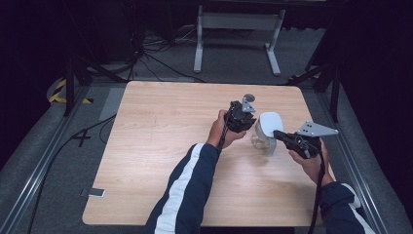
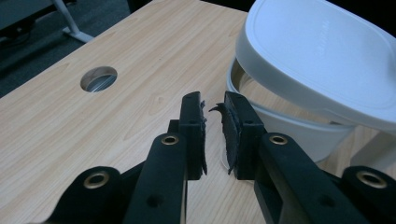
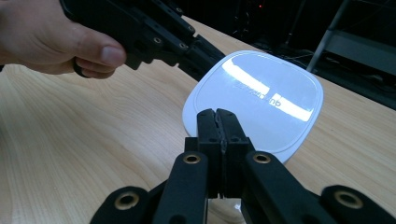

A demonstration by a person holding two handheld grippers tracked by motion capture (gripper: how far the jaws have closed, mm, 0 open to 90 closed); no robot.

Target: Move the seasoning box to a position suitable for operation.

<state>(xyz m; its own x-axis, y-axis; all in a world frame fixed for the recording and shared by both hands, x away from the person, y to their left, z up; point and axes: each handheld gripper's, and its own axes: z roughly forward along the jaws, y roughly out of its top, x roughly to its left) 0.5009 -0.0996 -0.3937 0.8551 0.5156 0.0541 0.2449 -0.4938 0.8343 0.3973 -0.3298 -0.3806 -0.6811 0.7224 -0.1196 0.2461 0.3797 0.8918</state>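
Overhead, a clear plastic container [image 1: 261, 139] with a white rounded-square lid [image 1: 271, 122] is sitting on the pale wooden table [image 1: 156, 146], right of centre, between the two grippers. The right gripper [image 1: 278, 134] is reaching in at its near rim; the right gripper view is showing its jaws [image 3: 217, 122] pressed together at the lid's [image 3: 261, 98] edge, though a grip on it cannot be told. The left gripper view is revealing the lid [image 2: 322, 56] tilting up off the container's wall [image 2: 299, 128], a round hole [image 2: 98, 78] in the table, and the left gripper [image 2: 214, 114] nearly closed, pinching nothing.
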